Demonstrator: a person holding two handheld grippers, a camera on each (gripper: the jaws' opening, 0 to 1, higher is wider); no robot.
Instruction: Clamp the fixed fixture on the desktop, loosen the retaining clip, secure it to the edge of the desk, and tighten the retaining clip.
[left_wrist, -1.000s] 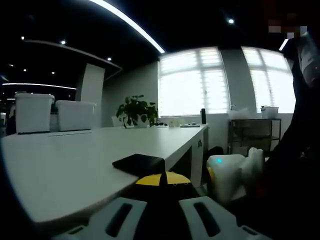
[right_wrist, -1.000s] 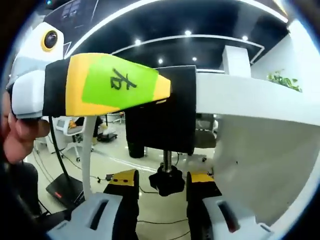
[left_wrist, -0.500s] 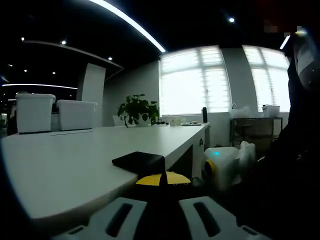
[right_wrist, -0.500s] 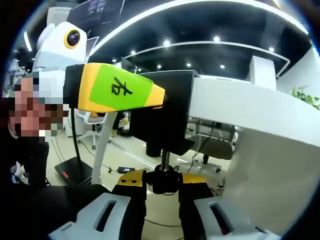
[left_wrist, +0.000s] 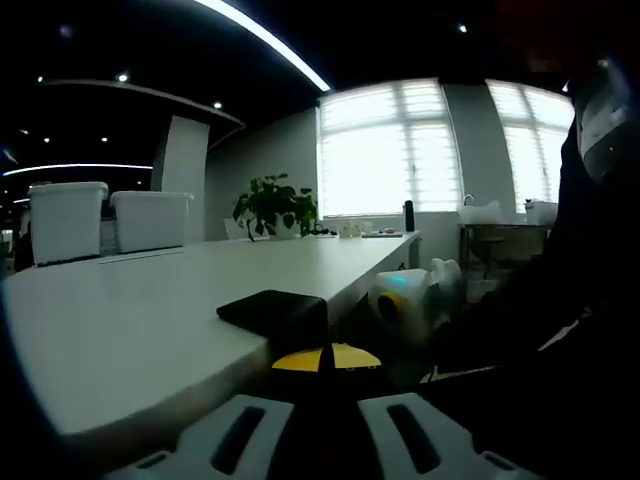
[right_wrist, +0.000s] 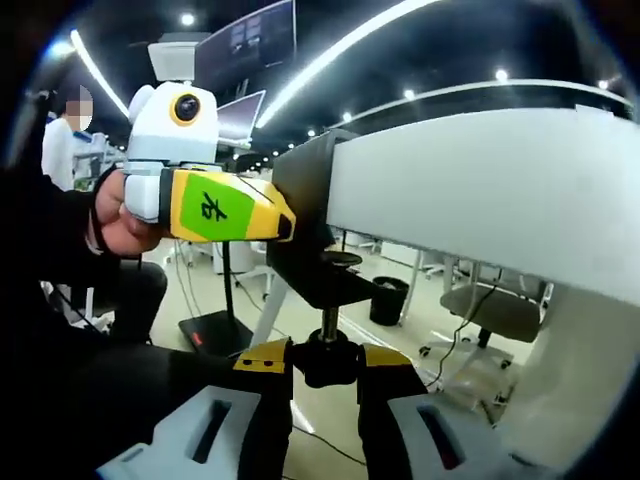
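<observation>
A black clamp fixture (right_wrist: 308, 262) straddles the edge of the white desk (right_wrist: 480, 190). Its top plate (left_wrist: 272, 308) lies flat on the desk (left_wrist: 140, 320). My left gripper (left_wrist: 325, 358) is shut on the fixture from the side. In the right gripper view the left gripper (right_wrist: 285, 222), yellow with a green label, grips the fixture's back. Under the desk a threaded screw (right_wrist: 328, 322) ends in a black knob (right_wrist: 327, 360). My right gripper (right_wrist: 327, 362) is shut on that knob. The right gripper's white body (left_wrist: 408, 298) shows beside the desk edge.
Two white bins (left_wrist: 65, 222) and a potted plant (left_wrist: 272, 205) stand at the desk's far side. A person's dark sleeve (left_wrist: 560, 330) fills the right. A hand (right_wrist: 120, 215) holds the left gripper. Below are a stand base (right_wrist: 215, 335), a dark bin (right_wrist: 386, 300) and a chair (right_wrist: 490, 310).
My right gripper's jaws closed from a wider gap onto the knob. The right gripper view swung, so the left gripper looks farther off. In the left gripper view, the right gripper's body moved toward the desk.
</observation>
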